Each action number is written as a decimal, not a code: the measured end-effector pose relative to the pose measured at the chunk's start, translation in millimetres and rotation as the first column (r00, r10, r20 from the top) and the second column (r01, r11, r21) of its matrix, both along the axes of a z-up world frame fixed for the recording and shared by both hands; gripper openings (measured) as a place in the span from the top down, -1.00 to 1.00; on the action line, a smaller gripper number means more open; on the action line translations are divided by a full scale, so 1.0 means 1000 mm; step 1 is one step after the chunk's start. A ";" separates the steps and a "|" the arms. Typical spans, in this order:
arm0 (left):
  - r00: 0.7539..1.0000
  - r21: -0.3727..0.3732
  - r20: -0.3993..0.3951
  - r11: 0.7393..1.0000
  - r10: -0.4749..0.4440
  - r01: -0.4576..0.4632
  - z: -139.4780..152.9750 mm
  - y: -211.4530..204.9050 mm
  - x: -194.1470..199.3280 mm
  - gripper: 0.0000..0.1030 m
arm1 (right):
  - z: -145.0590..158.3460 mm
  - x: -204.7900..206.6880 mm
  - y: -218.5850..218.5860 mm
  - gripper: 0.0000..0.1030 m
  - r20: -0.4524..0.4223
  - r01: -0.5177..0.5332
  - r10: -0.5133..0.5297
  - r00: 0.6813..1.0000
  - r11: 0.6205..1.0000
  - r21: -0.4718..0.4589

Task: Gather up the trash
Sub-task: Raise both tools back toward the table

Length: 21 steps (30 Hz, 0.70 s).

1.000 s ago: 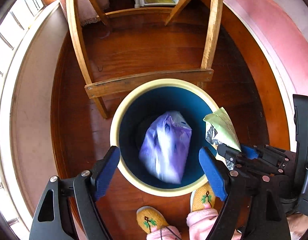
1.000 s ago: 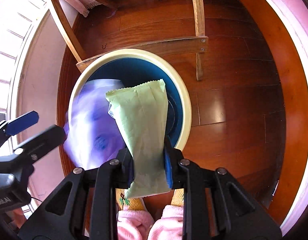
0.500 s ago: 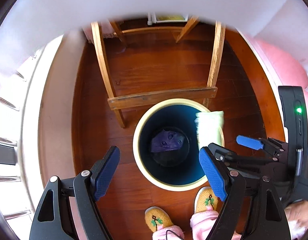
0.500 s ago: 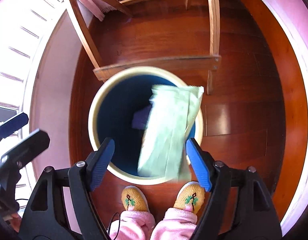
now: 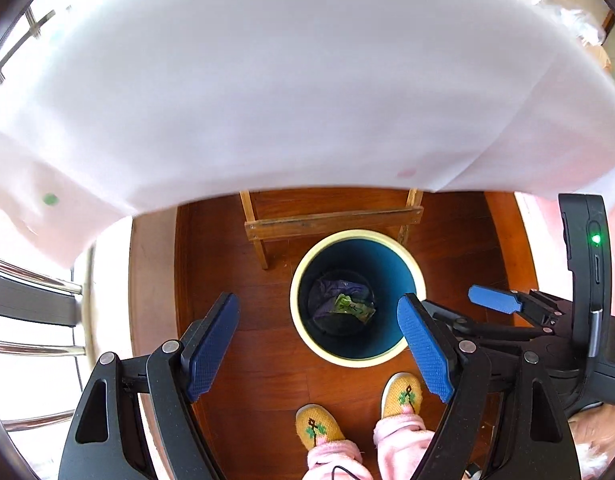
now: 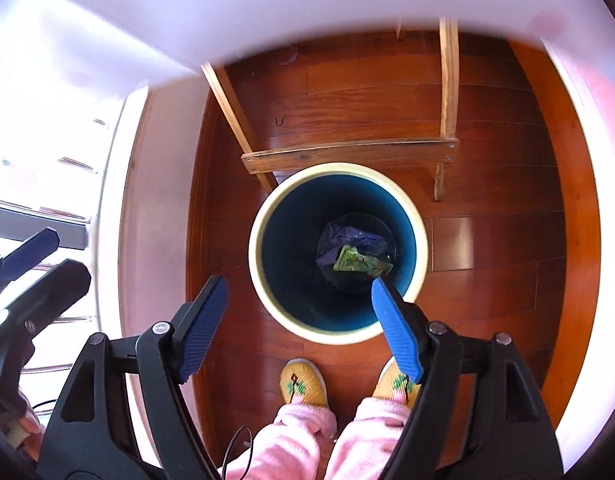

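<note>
both grippers, left (image 5: 319, 346) and right (image 6: 297, 320), have jaws released above the bin (image 6: 263, 216); a green wrapper (image 6: 359, 261) lies on a purple bag (image 6: 347, 238) inside.

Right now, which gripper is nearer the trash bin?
Right, as far as I can tell. The right gripper hangs directly above the bin; the left gripper sits higher, off to its left.

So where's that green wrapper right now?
The green wrapper lies at the bottom of the blue bin, resting on the purple bag; both wrist views show it there, in neither claw.
</note>
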State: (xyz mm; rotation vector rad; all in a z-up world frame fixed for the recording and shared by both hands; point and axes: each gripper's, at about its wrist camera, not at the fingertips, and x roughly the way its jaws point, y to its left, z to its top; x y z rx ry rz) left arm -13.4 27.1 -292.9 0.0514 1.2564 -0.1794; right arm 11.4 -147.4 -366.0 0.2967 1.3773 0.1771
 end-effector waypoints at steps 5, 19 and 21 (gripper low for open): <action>0.998 -0.025 0.058 0.999 -0.031 0.032 0.077 0.002 -0.003 -0.60 | 0.070 -0.020 -0.009 -0.40 0.005 0.047 -0.047 0.999 0.999 -0.005; 0.932 -0.055 0.305 0.973 -0.196 0.222 0.301 0.000 -0.017 -0.60 | 0.302 -0.069 -0.019 -0.40 0.206 0.183 -0.181 0.962 0.983 0.008; 0.913 -0.047 0.343 0.967 -0.220 0.251 0.327 -0.002 -0.020 -0.60 | 0.331 -0.072 -0.022 -0.40 0.250 0.200 -0.196 0.948 0.980 0.009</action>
